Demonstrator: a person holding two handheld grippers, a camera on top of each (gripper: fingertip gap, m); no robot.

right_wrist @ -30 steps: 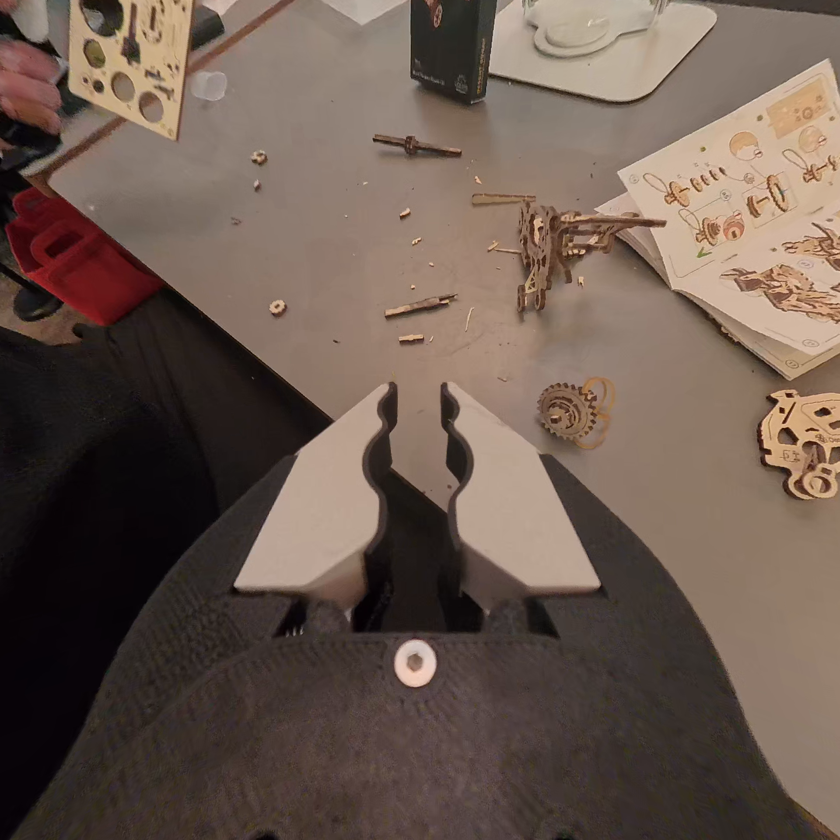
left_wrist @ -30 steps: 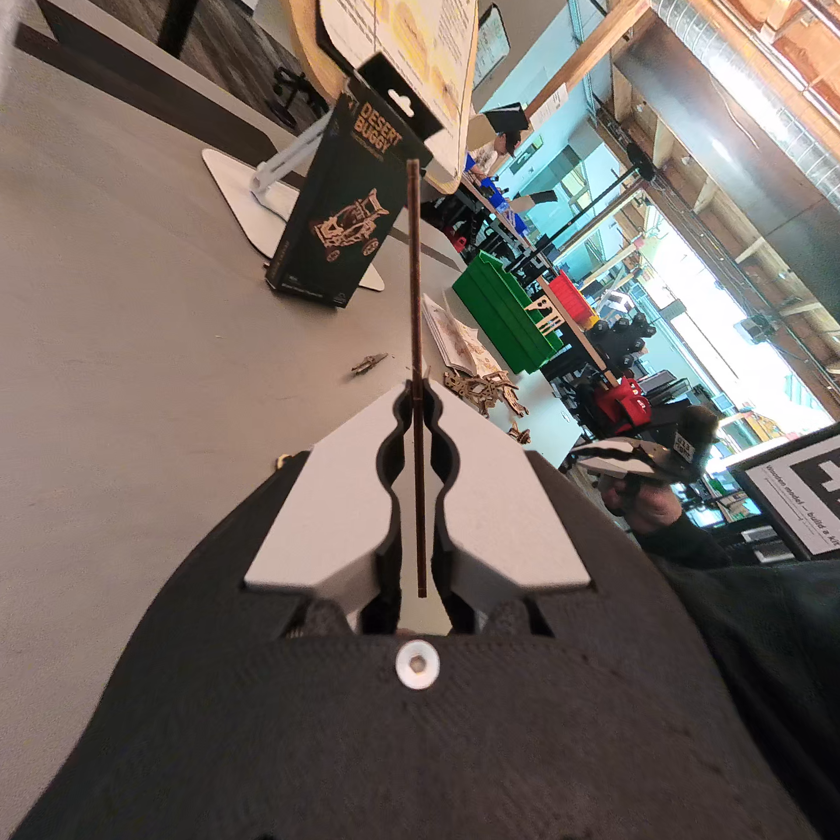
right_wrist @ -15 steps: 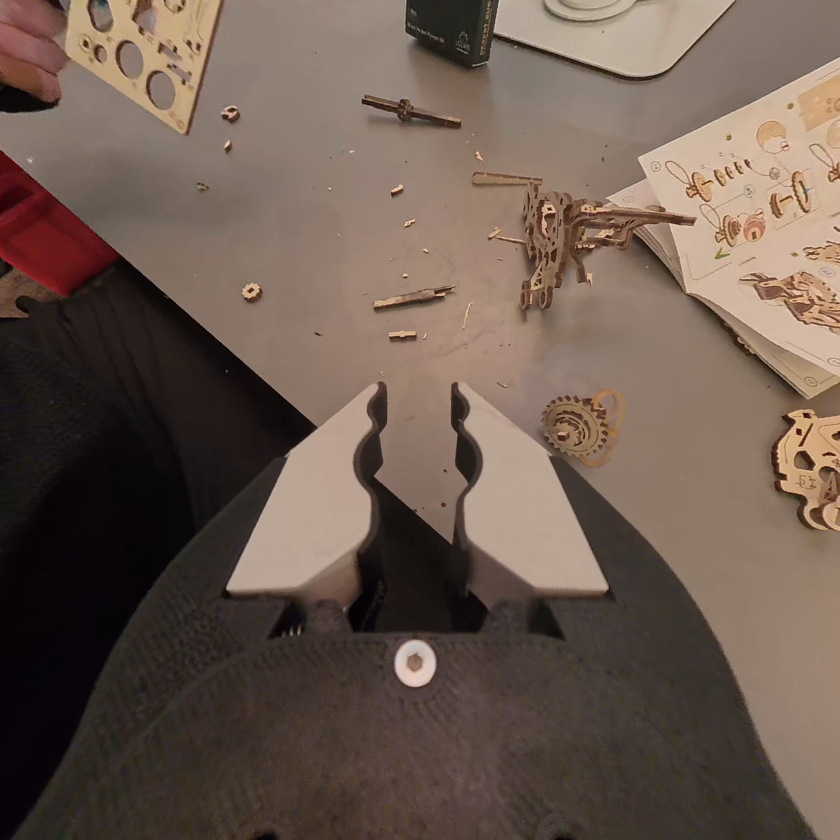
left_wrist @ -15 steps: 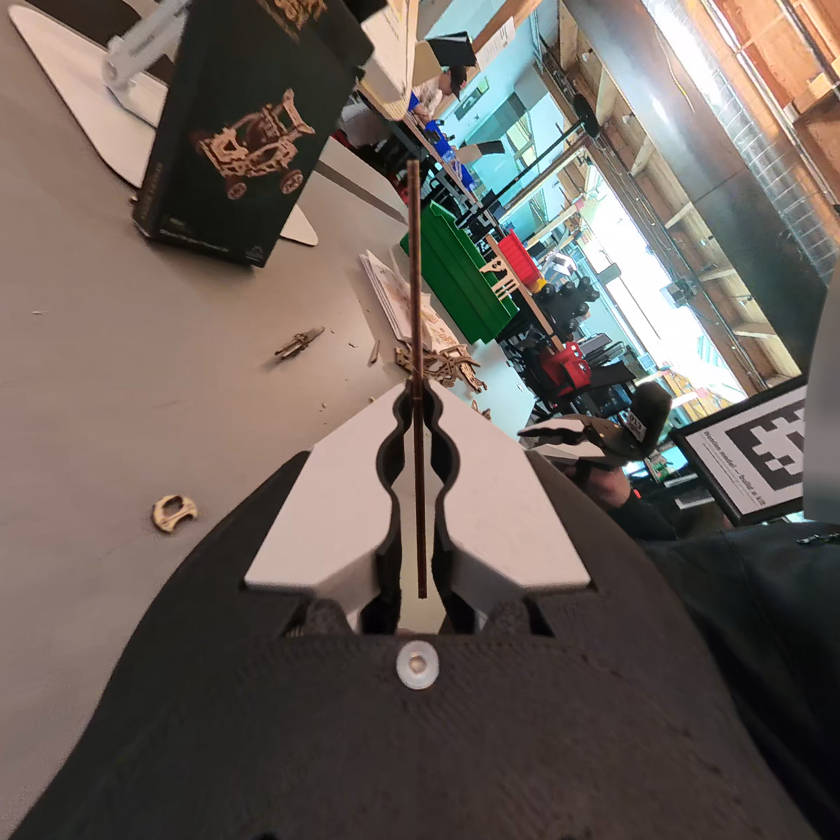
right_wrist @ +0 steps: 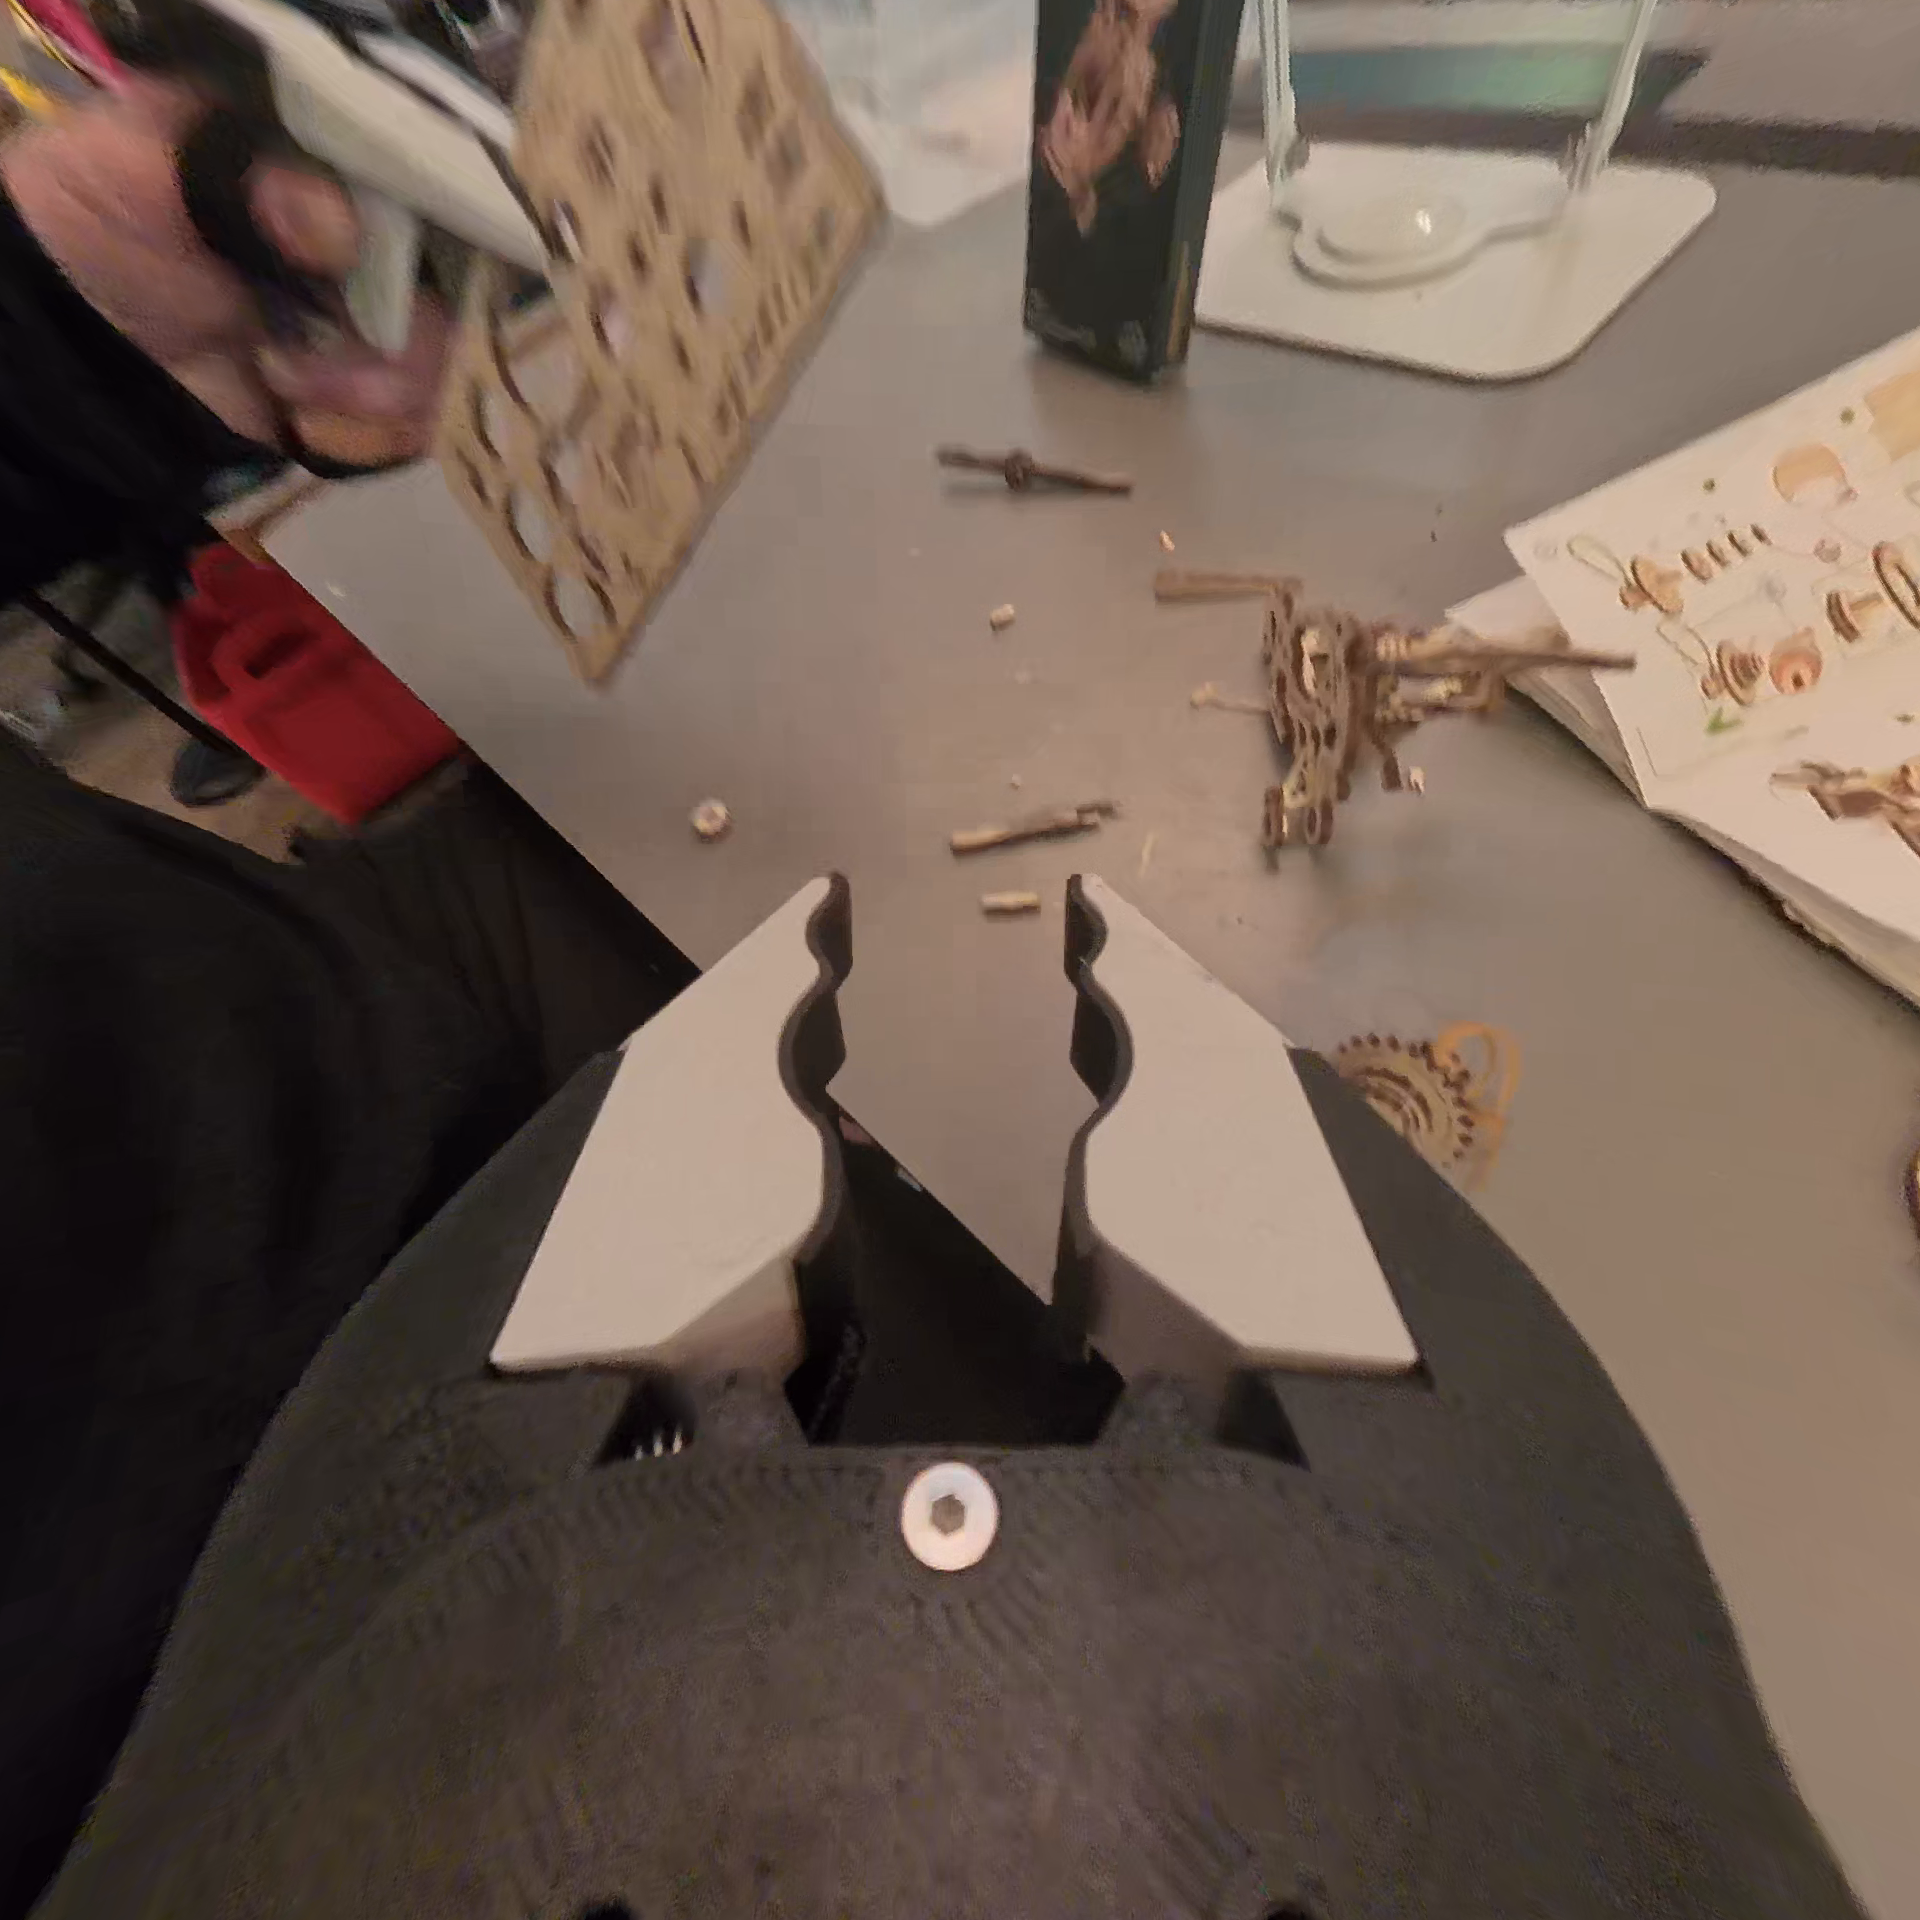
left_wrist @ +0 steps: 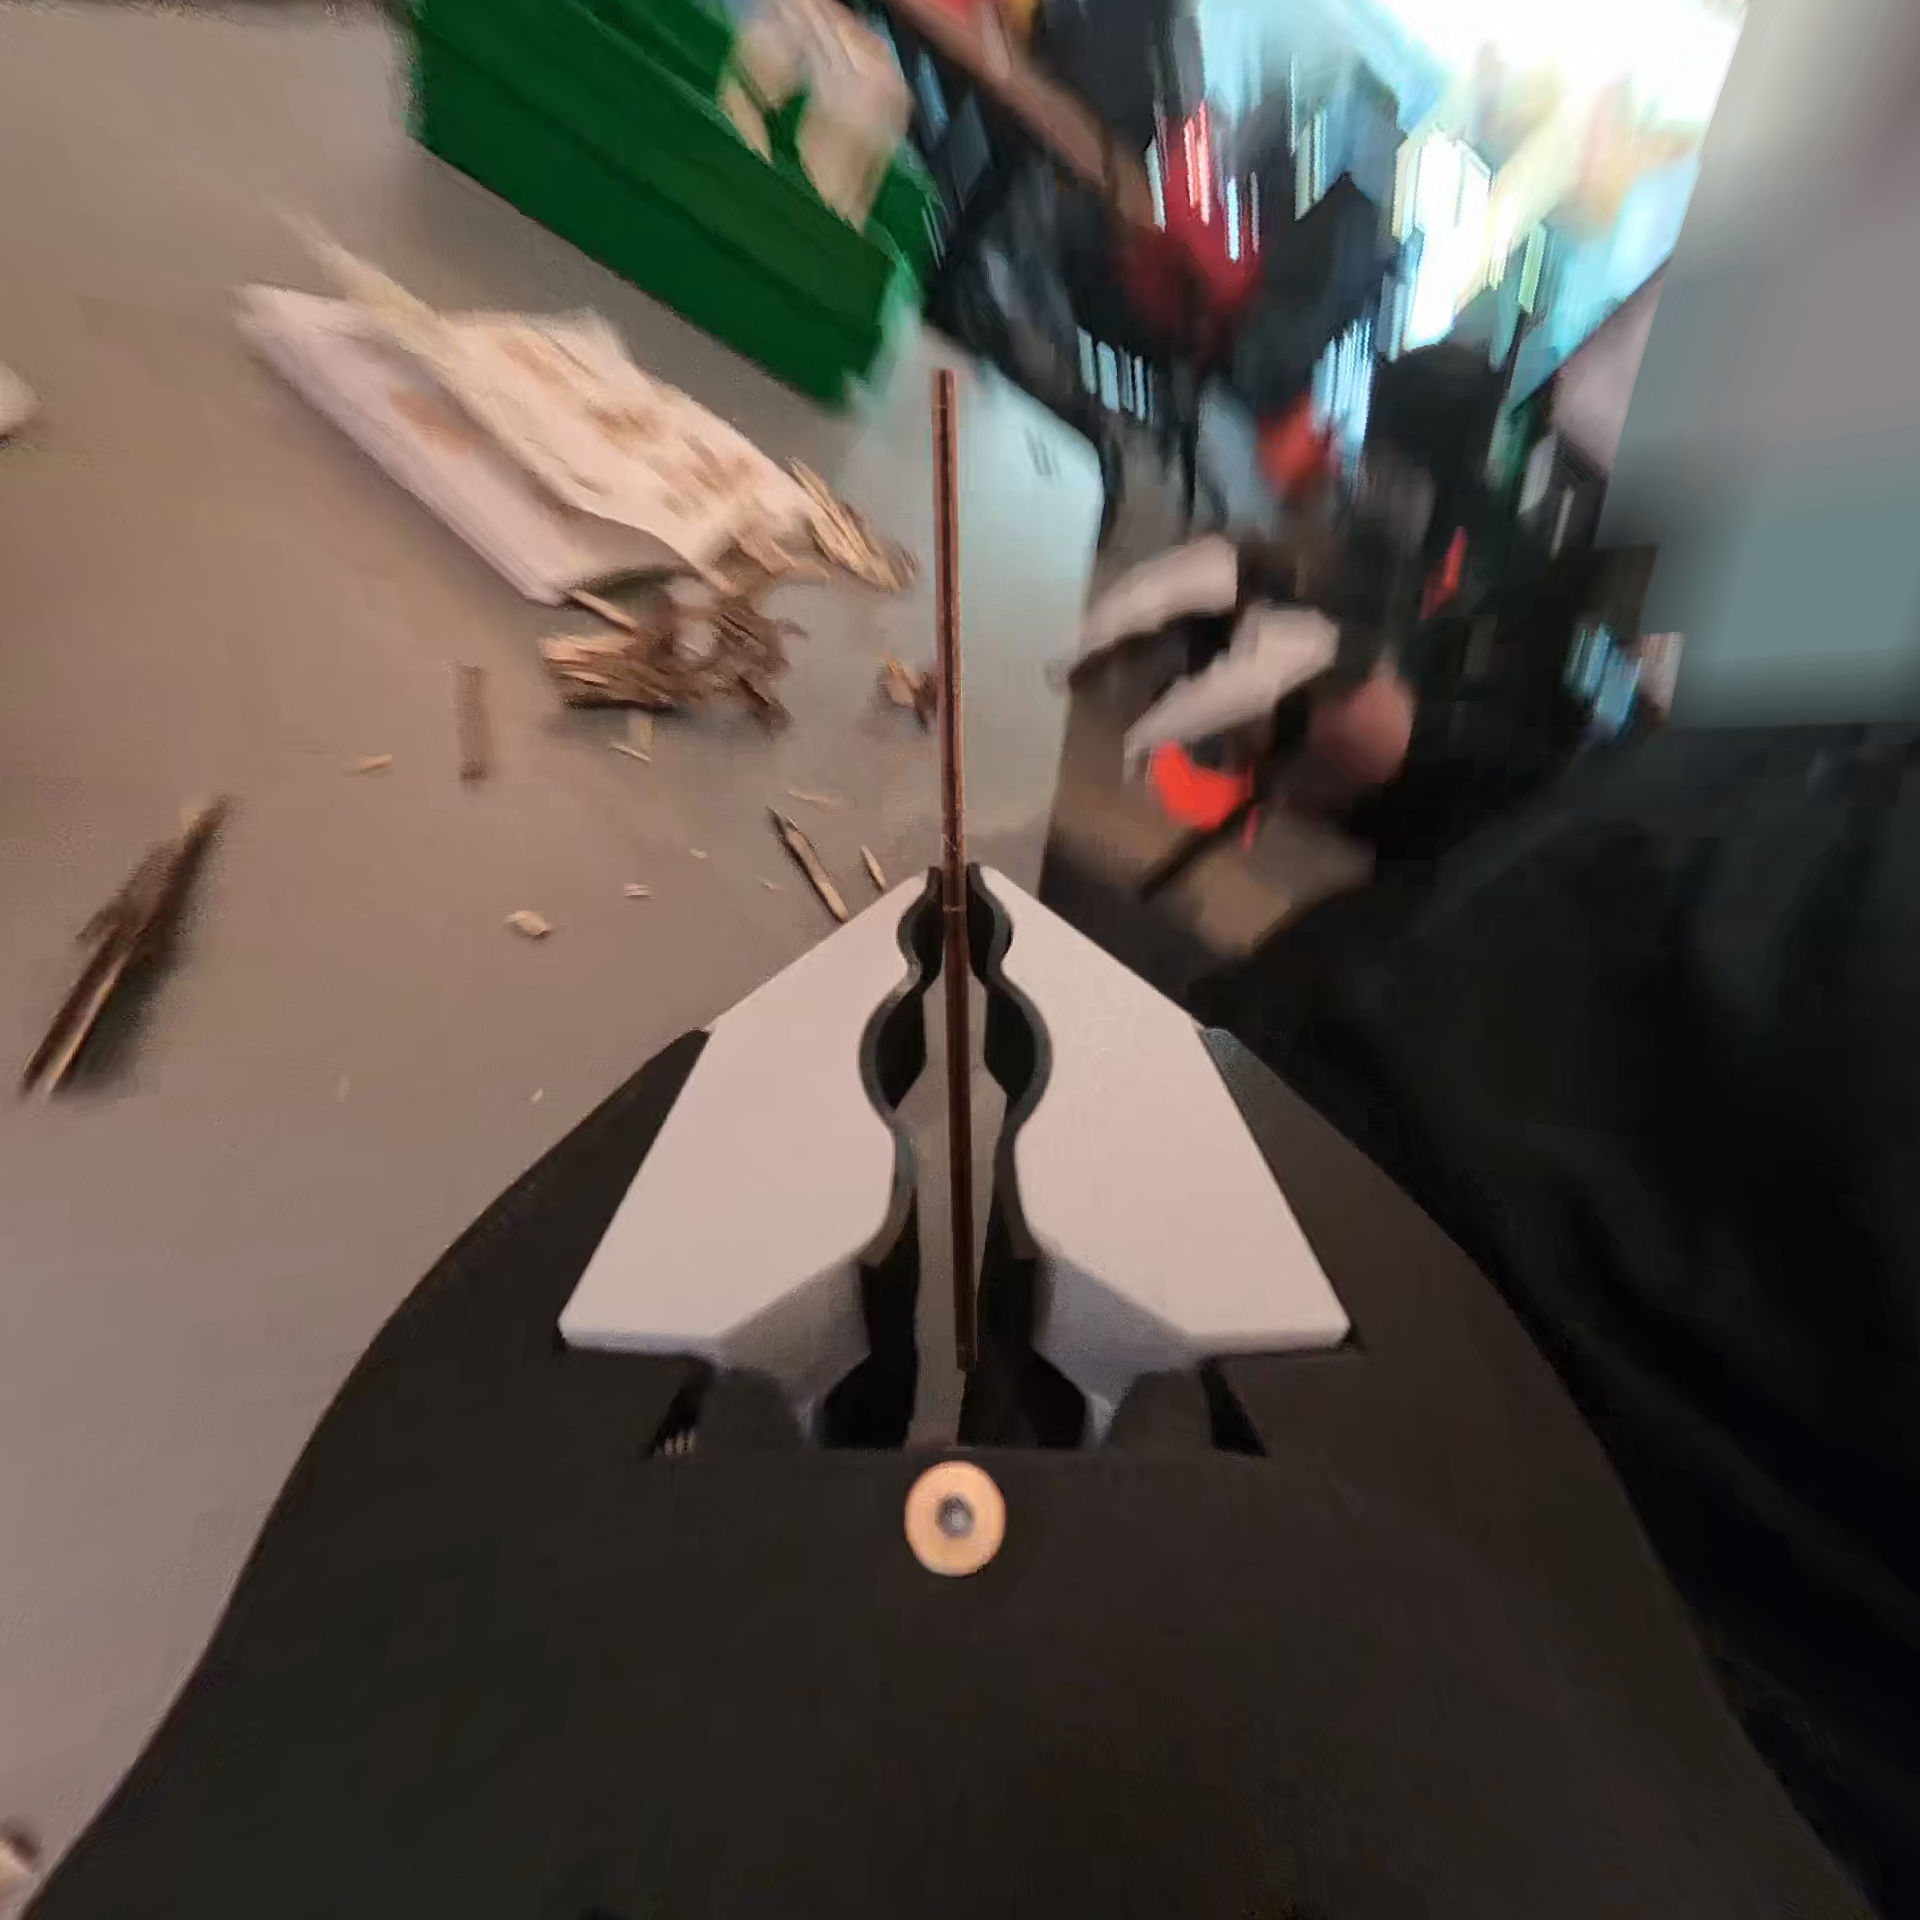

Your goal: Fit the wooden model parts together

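My left gripper (left_wrist: pixel 949 883) is shut on a thin wooden parts sheet (left_wrist: pixel 948 644), seen edge-on in its own view. In the right wrist view that sheet (right_wrist: pixel 665 312) shows flat, full of punched holes, held above the table's left part by the left gripper (right_wrist: pixel 509 223). My right gripper (right_wrist: pixel 951 899) is open and empty, low over the table's front edge. A partly built wooden model (right_wrist: pixel 1340 686) stands ahead to the right. A gear assembly (right_wrist: pixel 1423 1091) lies just right of my right gripper. A wooden axle (right_wrist: pixel 1029 476) lies farther back.
An open instruction booklet (right_wrist: pixel 1766 623) lies at the right. A dark kit box (right_wrist: pixel 1122 177) stands at the back beside a white stand base (right_wrist: pixel 1455 270). Small sticks (right_wrist: pixel 1029 831) and wood scraps litter the grey table (right_wrist: pixel 831 665). Green bins (left_wrist: pixel 644 156) stand beyond it.
My left gripper has swung the sheet fast toward the middle of the table; its view is blurred. My right gripper has opened wider.
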